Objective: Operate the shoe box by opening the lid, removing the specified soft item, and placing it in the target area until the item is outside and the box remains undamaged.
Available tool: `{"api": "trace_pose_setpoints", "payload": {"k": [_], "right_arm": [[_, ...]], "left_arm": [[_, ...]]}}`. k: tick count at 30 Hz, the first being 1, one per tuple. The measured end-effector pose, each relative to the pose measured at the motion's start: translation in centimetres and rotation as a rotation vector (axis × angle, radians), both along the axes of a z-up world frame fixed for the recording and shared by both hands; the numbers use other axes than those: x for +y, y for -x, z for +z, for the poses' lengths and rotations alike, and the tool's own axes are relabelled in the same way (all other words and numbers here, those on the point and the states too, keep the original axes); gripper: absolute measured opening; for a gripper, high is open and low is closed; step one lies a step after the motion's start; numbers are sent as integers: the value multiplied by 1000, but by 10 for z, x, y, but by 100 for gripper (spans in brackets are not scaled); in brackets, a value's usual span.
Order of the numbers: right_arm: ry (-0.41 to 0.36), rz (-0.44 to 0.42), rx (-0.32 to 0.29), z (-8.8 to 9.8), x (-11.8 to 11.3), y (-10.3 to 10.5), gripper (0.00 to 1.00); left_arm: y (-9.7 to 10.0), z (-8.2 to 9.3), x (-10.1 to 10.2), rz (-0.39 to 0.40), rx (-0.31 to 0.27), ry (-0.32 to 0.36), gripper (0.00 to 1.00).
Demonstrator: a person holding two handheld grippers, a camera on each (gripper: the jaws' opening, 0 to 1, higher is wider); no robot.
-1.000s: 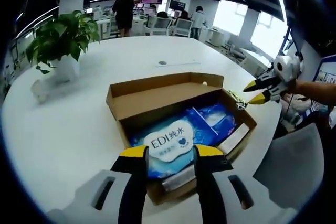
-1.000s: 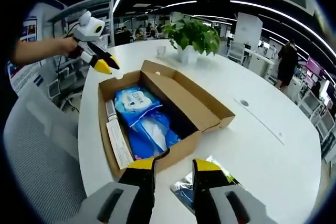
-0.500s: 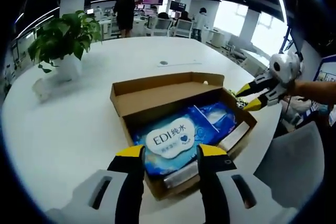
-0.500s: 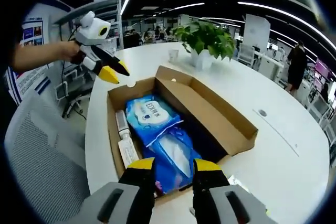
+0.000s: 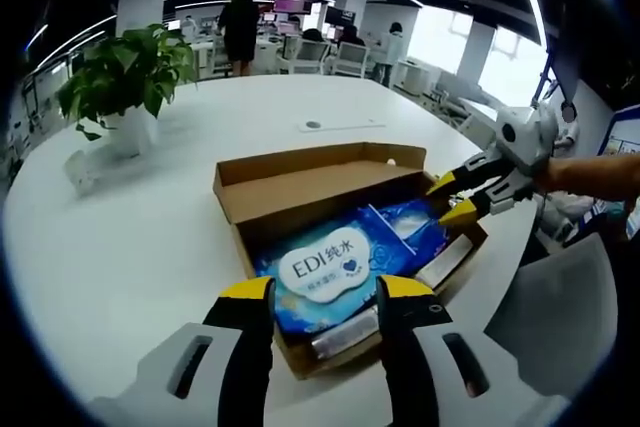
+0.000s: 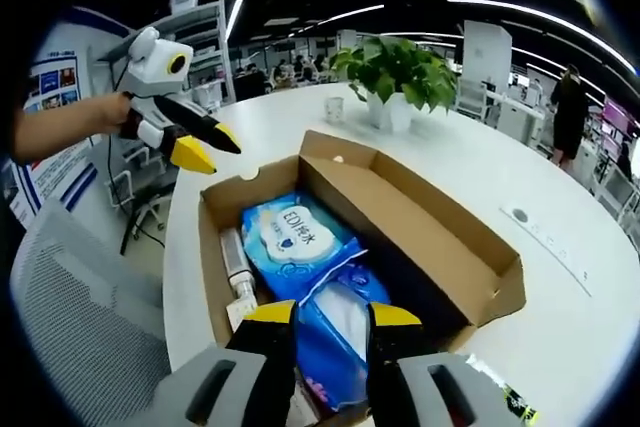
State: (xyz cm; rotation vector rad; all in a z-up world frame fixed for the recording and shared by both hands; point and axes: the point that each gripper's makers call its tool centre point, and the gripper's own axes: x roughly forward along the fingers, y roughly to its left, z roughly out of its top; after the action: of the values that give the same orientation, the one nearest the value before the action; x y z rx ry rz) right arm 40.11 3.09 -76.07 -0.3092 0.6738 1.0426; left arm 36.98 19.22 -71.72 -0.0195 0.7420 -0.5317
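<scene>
While the left gripper (image 5: 324,288) is held over the near end of the shoe box (image 5: 300,190), its two yellow-tipped jaws are seen spread apart, with nothing between them; whether they touch the pack below cannot be told. Between the jaws in the left gripper view, the blue wet-wipe pack (image 5: 330,265) with a white label is seen lying in the box. The right gripper (image 6: 319,314) is likewise seen with jaws parted and nothing clamped, poised above the opposite end of the shoe box (image 6: 430,237), over a second blue soft pack (image 6: 335,322). In the left gripper view the right gripper (image 5: 450,198) is seen at the far end of the box, tips apart, just above the box rim. In the right gripper view the left gripper (image 6: 205,146) is seen held in a hand (image 6: 105,112) beside the box's far corner. The lid (image 5: 310,175) is folded open along one long side. The box is placed near the edge of a white round table (image 5: 120,237). A potted plant (image 5: 120,72) is set well apart from the box, toward the far side of the table. A grey chair (image 6: 70,317) is seen beside the table edge.
</scene>
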Motion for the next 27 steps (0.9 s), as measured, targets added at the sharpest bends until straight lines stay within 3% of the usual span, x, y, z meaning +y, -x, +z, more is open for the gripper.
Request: {"api": "trace_pose_setpoints", "payload": {"k": [15,27], "right_arm": [[-43,-2,37,-15,31,-8,22],[-24,-13,86,-35,47,-9,22]], "left_arm": [[4,2,5,-6,-13,-3,41],[5,1,13,3,-13,3,41]]}}
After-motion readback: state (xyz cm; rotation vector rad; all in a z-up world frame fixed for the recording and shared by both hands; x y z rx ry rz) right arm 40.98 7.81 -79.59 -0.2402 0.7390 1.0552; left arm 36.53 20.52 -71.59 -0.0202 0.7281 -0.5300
